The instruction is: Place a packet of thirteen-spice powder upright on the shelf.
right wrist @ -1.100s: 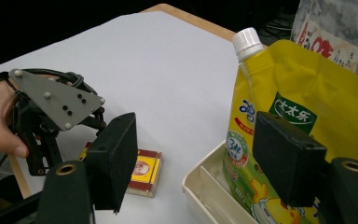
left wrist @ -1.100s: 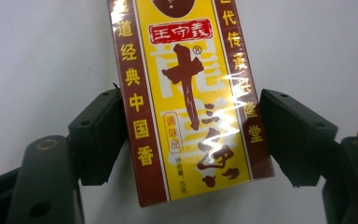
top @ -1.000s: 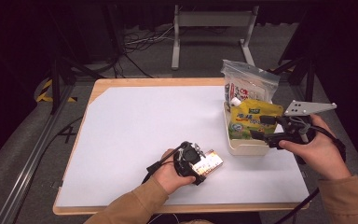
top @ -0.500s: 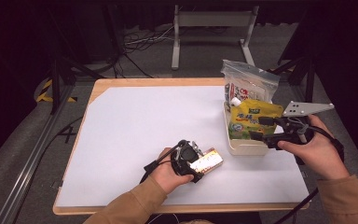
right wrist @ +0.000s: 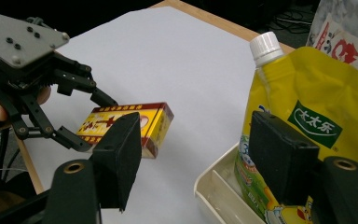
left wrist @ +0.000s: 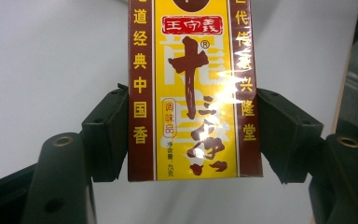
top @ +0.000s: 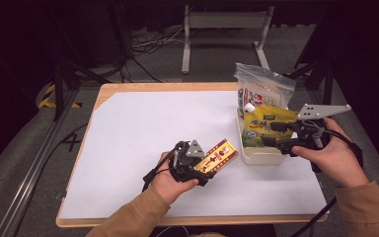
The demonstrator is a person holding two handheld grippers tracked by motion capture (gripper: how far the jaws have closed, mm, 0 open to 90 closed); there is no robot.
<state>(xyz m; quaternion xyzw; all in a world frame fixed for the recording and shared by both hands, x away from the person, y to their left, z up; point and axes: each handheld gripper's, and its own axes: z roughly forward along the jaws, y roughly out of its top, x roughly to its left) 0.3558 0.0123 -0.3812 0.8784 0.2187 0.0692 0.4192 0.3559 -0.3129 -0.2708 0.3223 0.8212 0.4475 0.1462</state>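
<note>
Your left gripper [top: 208, 167] has the spice box [top: 218, 156] pinched by its long sides, lifted clear of the table [top: 128, 128] at about five o'clock. Your right gripper [top: 272, 134] waits with jaws apart at the white tray [top: 256, 155], three o'clock, beside the yellow pouch [top: 264, 121]. You're mid-carry, I'd say; next, swing the box right and lower it into the tray's free slot.

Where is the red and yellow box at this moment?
In the high view, the red and yellow box sits between the left gripper jaws, near the table's front edge, left of the white tray.
</note>
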